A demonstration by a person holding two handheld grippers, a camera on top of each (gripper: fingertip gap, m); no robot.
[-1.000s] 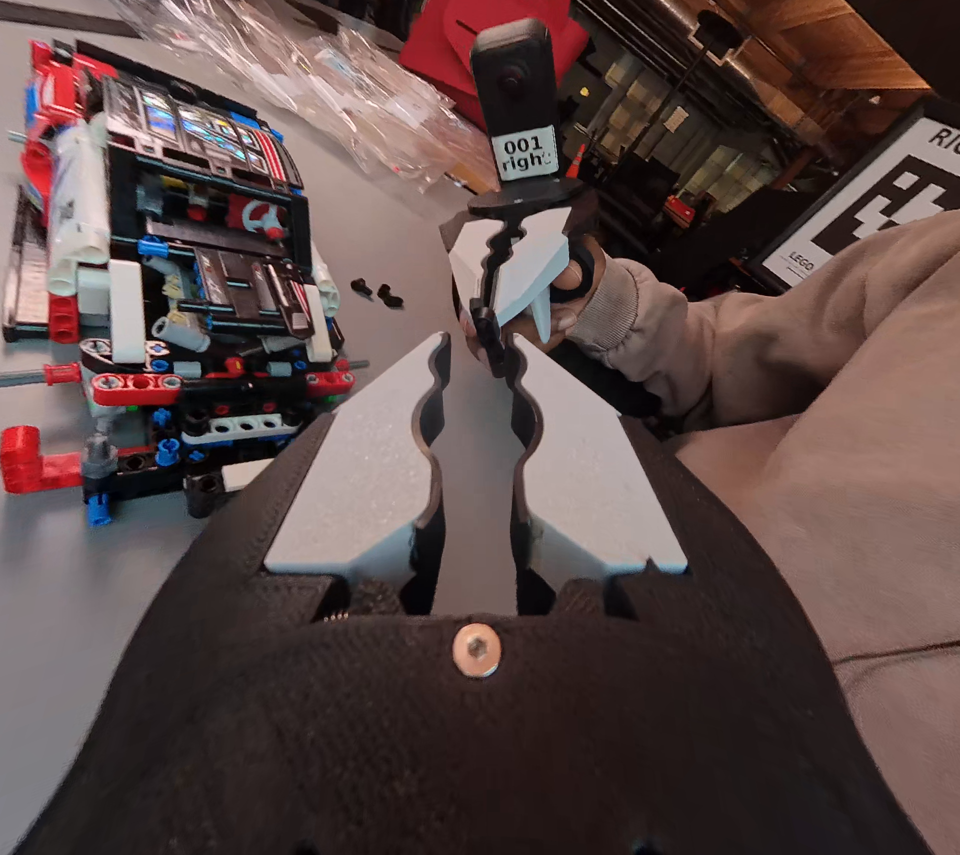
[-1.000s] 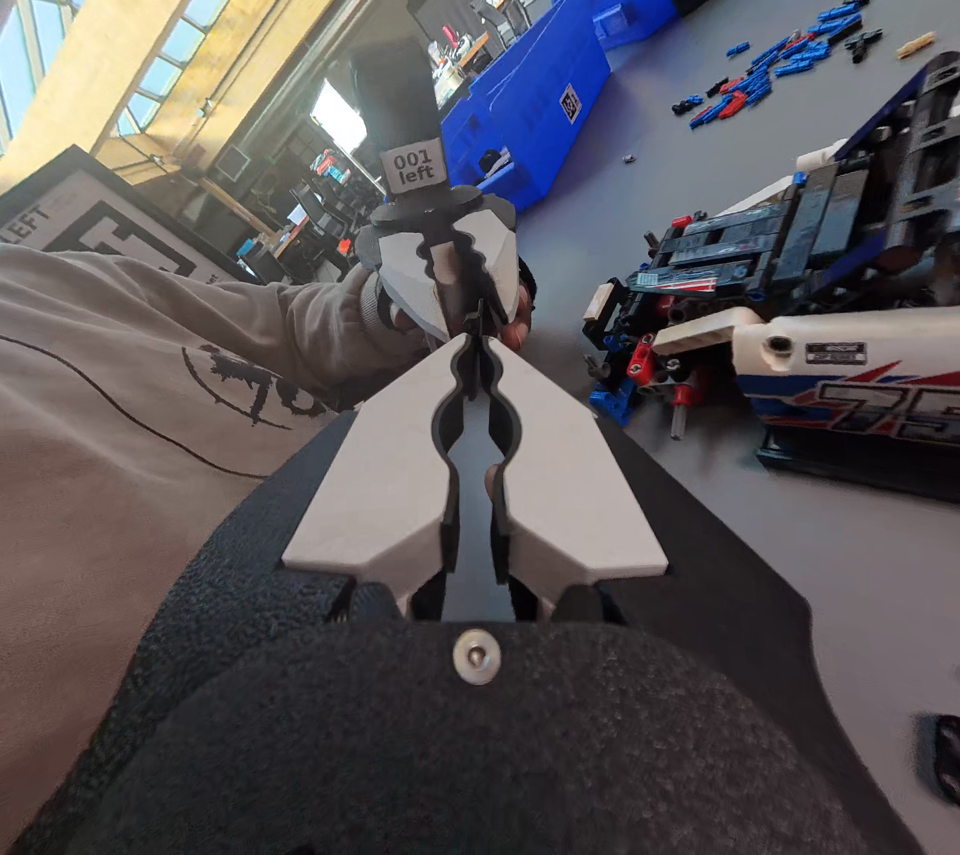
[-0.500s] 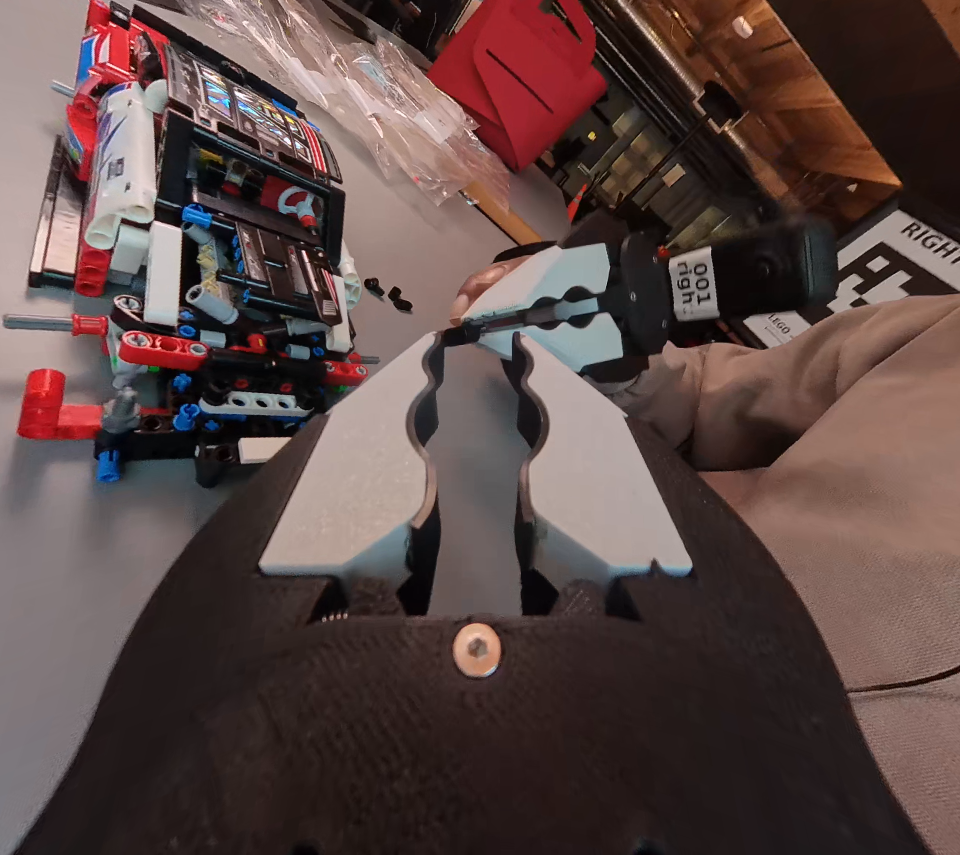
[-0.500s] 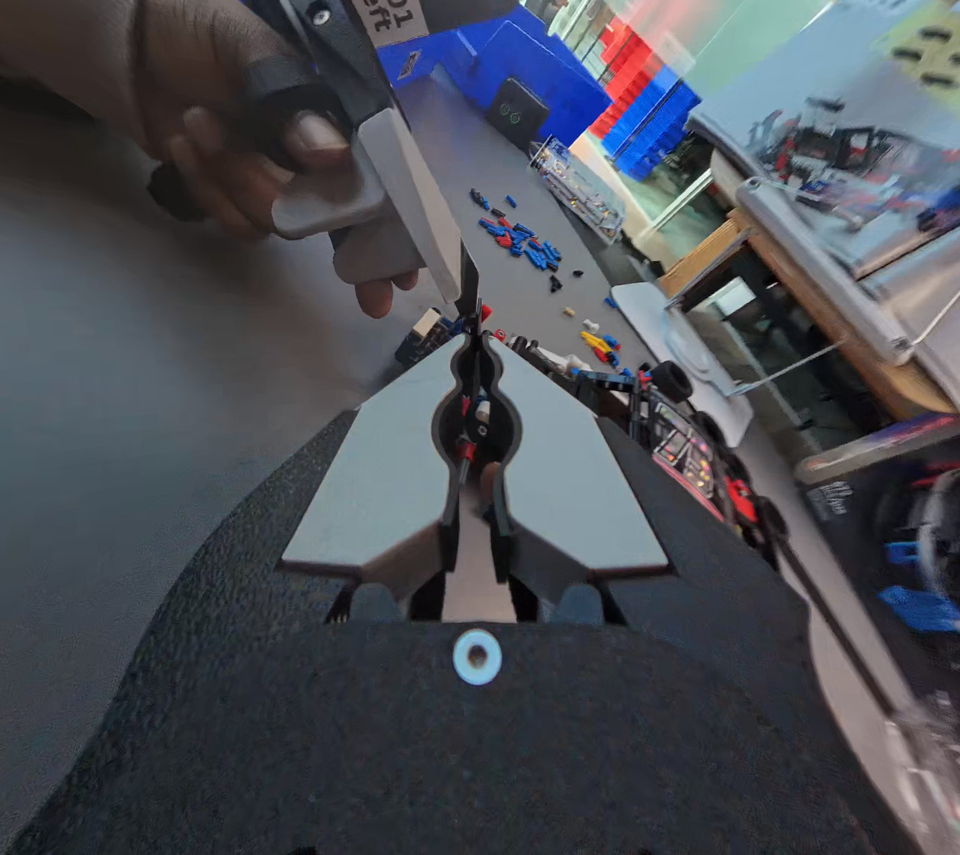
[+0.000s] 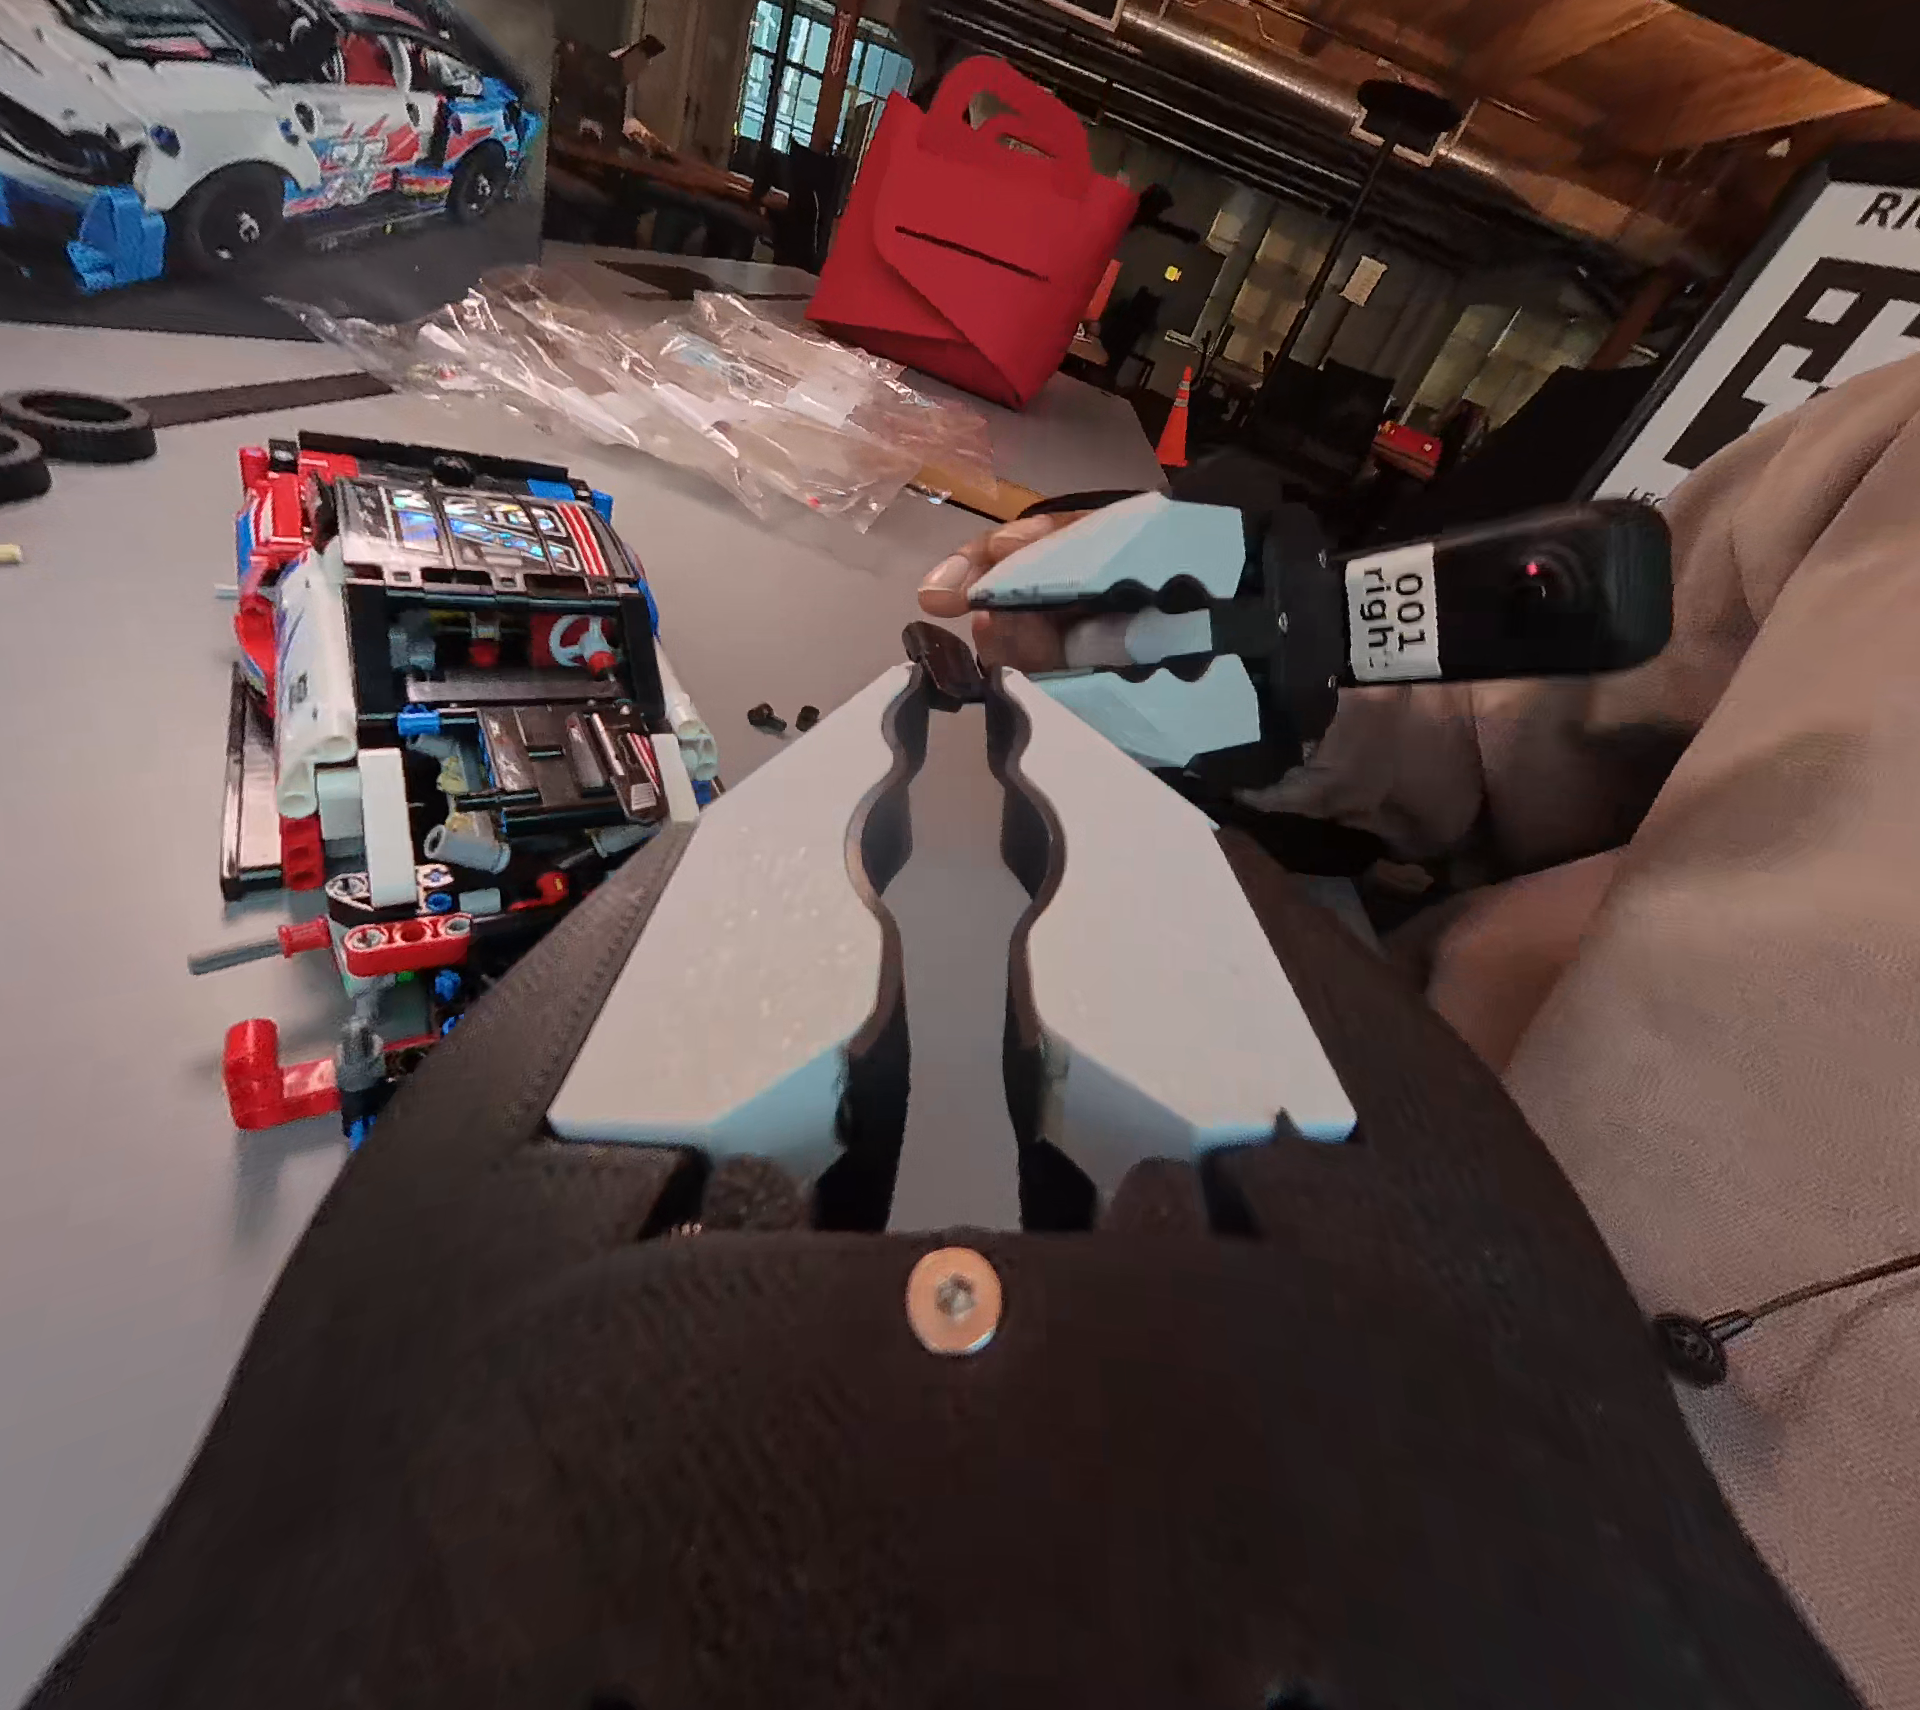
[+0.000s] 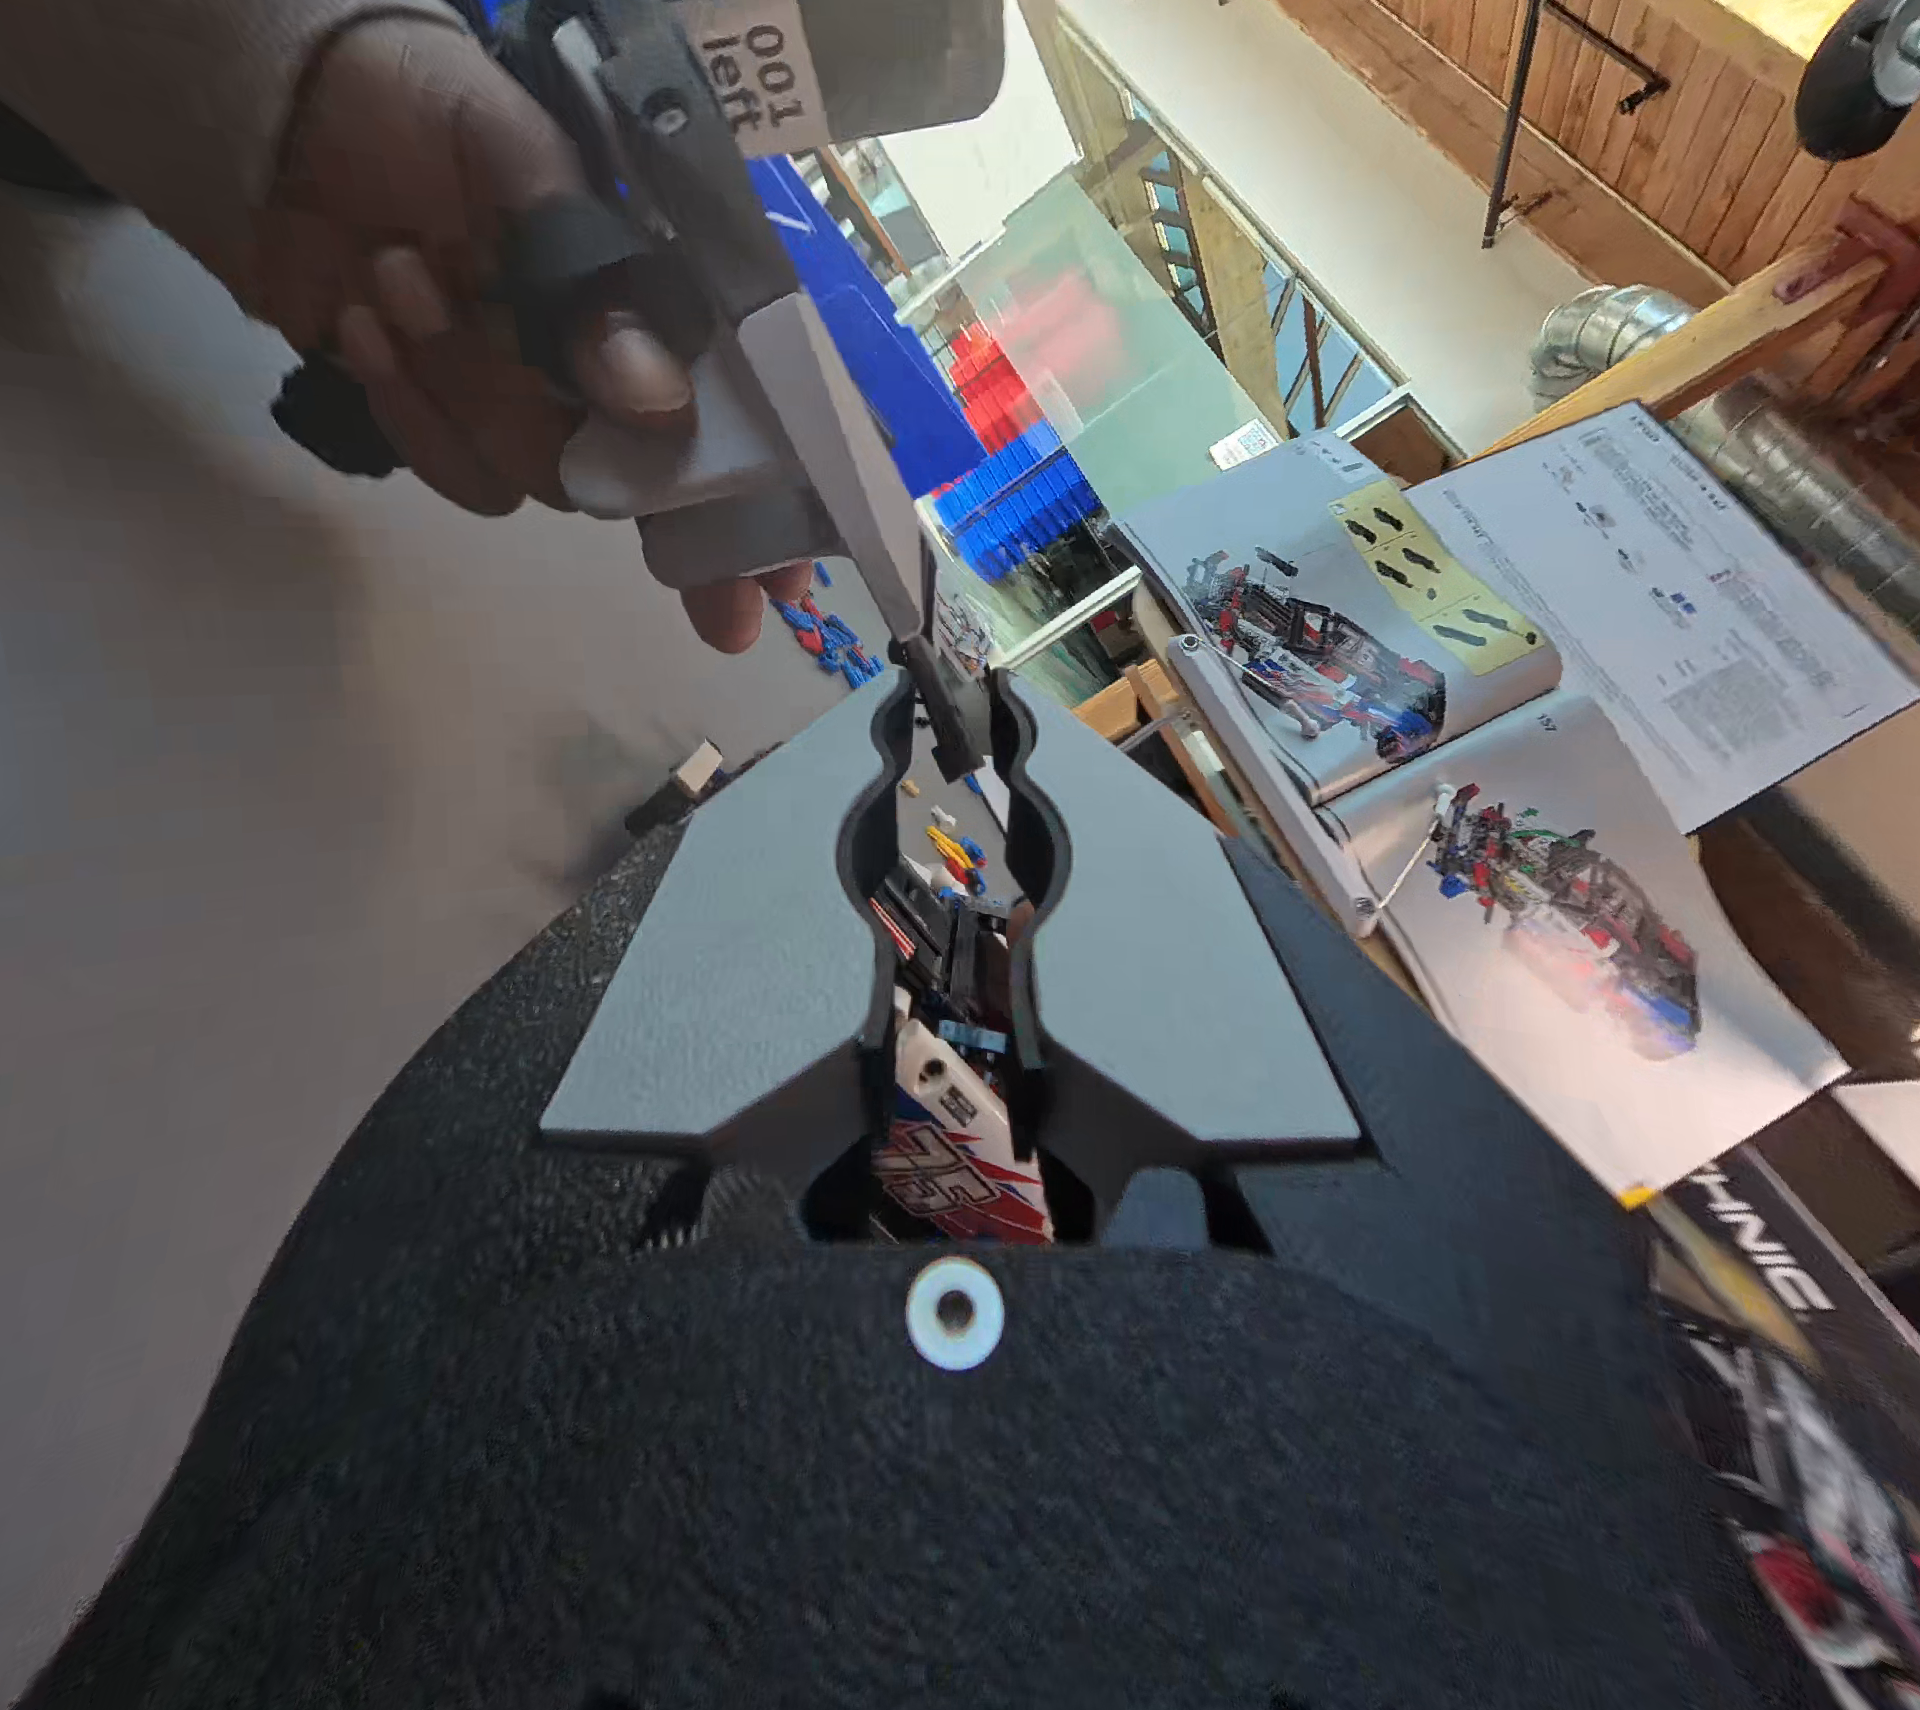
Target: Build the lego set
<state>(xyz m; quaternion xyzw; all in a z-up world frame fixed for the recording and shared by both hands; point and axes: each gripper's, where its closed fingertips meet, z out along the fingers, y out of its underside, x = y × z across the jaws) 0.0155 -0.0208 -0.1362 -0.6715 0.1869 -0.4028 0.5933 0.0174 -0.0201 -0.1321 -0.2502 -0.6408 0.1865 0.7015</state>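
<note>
**Passing the little black piece, just beside the car**

I hold one tool in each hand. My left gripper [image 5: 951, 684] is pinched tight on a small black piece [image 5: 938, 671]. The piece sticks out past the tips. I hold it up in the air, off the table [image 5: 104, 725], a little way to the right of the half-built lego car [image 5: 447, 704].

My right gripper [image 6: 951, 699] comes in from the side away from the car. Its two fingers are apart. In the right wrist view the black piece hangs right between its tips. I think they are not squeezing it yet, because I can see a gap at each side.

The thing that matters most is how the piece lies. In the right wrist view its long side runs from the left tool's tips down into the mouth of my right tool. So the two tools meet tip to tip, and the piece is the bridge between them. My right tool is already around it, so it only needs to close, not to move closer.

I think this is a hand-over, or a turn of the piece to grab it a better way. The piece is tiny, so it could slip and fall.

Two small black pins [image 5: 779, 717] lie on the table just right of the car.
</note>
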